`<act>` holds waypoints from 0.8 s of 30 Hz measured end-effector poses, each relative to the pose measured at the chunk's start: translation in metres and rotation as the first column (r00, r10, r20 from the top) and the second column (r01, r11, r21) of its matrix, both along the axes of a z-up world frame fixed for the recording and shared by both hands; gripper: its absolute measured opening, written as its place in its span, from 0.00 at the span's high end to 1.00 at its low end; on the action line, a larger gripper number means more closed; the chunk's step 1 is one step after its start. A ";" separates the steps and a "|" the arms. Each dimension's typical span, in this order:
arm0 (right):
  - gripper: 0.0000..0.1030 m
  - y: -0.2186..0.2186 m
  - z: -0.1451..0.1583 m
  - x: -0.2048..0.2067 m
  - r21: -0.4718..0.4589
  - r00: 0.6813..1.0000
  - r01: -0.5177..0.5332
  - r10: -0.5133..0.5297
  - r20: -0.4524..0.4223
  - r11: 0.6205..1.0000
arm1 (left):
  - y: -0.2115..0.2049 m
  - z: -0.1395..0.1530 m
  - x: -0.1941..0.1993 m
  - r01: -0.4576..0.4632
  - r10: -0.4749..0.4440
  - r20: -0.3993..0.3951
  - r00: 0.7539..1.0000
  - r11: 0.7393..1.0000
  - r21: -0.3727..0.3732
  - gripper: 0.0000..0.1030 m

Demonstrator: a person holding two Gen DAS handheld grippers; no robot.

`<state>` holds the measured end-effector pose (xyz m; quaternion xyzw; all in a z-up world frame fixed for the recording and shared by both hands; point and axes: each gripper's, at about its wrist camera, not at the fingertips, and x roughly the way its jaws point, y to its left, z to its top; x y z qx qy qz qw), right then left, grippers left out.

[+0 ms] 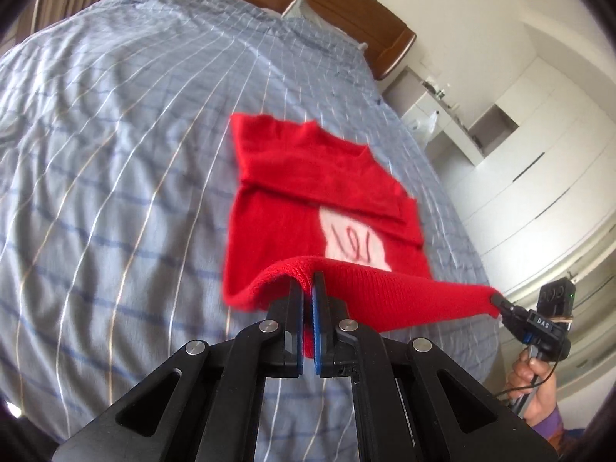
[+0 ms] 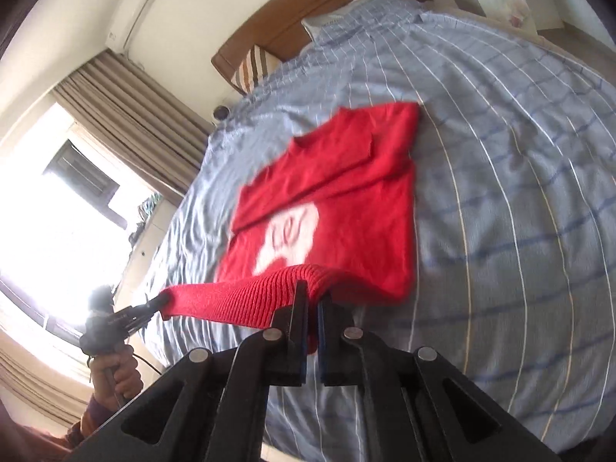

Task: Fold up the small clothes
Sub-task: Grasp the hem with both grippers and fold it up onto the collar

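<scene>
On the blue checked bedspread (image 1: 115,146) the red sweater (image 1: 308,177) lies flat, its long axis running from the lifted ribbed hem (image 1: 385,292) nearest the cameras up to the collar, which points toward the wooden headboard (image 1: 327,4). Both sleeves are folded across the chest. A white patch (image 1: 354,242) on the front carries dark strokes too blurred to read. The left gripper (image 1: 307,281) pinches the hem's left part, fingers pressed together on the knit. The right gripper (image 2: 312,292) clamps the hem's other corner, holding that edge off the bed; "DAS" is printed on its body. A hand (image 1: 533,381) grips its handle.
</scene>
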<state>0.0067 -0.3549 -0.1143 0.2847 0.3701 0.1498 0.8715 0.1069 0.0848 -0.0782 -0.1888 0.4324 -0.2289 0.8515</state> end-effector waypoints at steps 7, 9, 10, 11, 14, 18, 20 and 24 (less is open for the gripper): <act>0.97 -0.026 0.009 0.154 0.057 0.995 0.084 -0.088 0.057 0.995 | -0.040 -0.005 0.154 -0.069 0.072 -0.044 0.996 0.996 0.063 0.99; 0.97 -0.032 -0.002 0.196 0.043 0.993 0.114 -0.115 0.033 0.993 | -0.047 -0.016 0.188 -0.088 0.093 -0.067 0.993 0.992 0.085 0.99; 0.97 -0.036 -0.008 0.215 0.046 0.994 0.112 -0.113 0.013 0.993 | -0.051 -0.022 0.203 -0.094 0.102 -0.081 0.992 0.991 0.095 0.99; 0.97 -0.040 -0.015 0.230 0.041 0.992 0.130 -0.129 -0.006 0.991 | -0.054 -0.028 0.215 -0.101 0.111 -0.094 0.989 0.990 0.097 0.99; 0.97 -0.050 -0.039 0.264 0.061 0.987 0.156 -0.153 -0.056 0.986 | -0.064 -0.044 0.244 -0.108 0.122 -0.122 0.985 0.988 0.115 0.96; 0.90 -0.063 -0.066 0.289 0.144 0.978 0.205 -0.196 -0.077 0.968 | -0.063 -0.059 0.268 -0.180 0.204 -0.166 0.965 0.973 0.145 0.43; 0.59 -0.068 -0.070 0.290 0.171 0.970 0.240 -0.231 -0.070 0.956 | -0.053 -0.055 0.270 -0.242 0.261 -0.153 0.953 0.961 0.133 0.24; 0.49 -0.069 -0.051 0.281 0.126 0.970 0.243 -0.243 -0.017 0.962 | -0.041 -0.035 0.256 -0.256 0.267 -0.091 0.959 0.959 0.122 0.23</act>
